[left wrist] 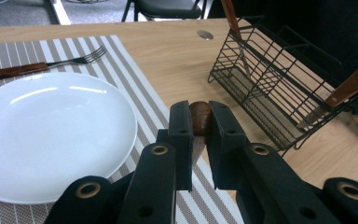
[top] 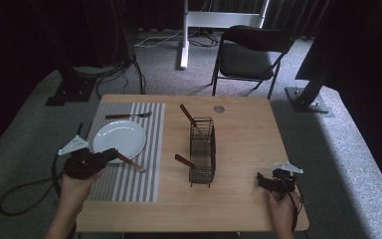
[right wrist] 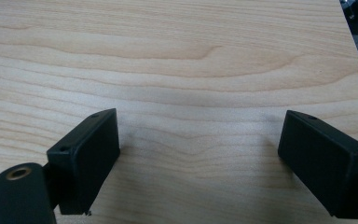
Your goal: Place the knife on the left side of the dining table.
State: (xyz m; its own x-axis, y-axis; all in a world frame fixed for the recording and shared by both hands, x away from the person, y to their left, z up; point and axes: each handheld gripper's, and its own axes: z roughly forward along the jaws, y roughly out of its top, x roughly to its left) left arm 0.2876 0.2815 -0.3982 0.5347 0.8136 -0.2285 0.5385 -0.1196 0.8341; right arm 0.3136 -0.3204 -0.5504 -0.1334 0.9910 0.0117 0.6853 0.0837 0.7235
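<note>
While the lines below go thing by thing, left and right are the person's own.

Left gripper (left wrist: 199, 135): jaws pressed together on the brown wooden handle of a knife (top: 129, 162); the handle end shows between the two pads in the left gripper view.
Knife: in the high view it sticks out from the left gripper (top: 110, 155) toward the middle of the table, over the striped placemat (top: 146, 144), just beside the near right rim of the white plate (top: 119, 138); whether it touches the mat I cannot tell.
Right gripper (right wrist: 198, 154): jaws spread wide, only bare wooden table (right wrist: 177, 56) between them; in the high view it sits near the table's near right corner (top: 273, 181), well apart from the knife.
Wire basket (top: 202, 152): stands in the middle of the table, between the two grippers; two brown-handled utensils lean in it, one at the far end (top: 188, 115), one at the near end (top: 184, 160).
Fork (top: 128, 116): lies on the placemat just beyond the plate, wooden handle pointing left.
Plate: rests on the placemat, nothing on it.
</note>
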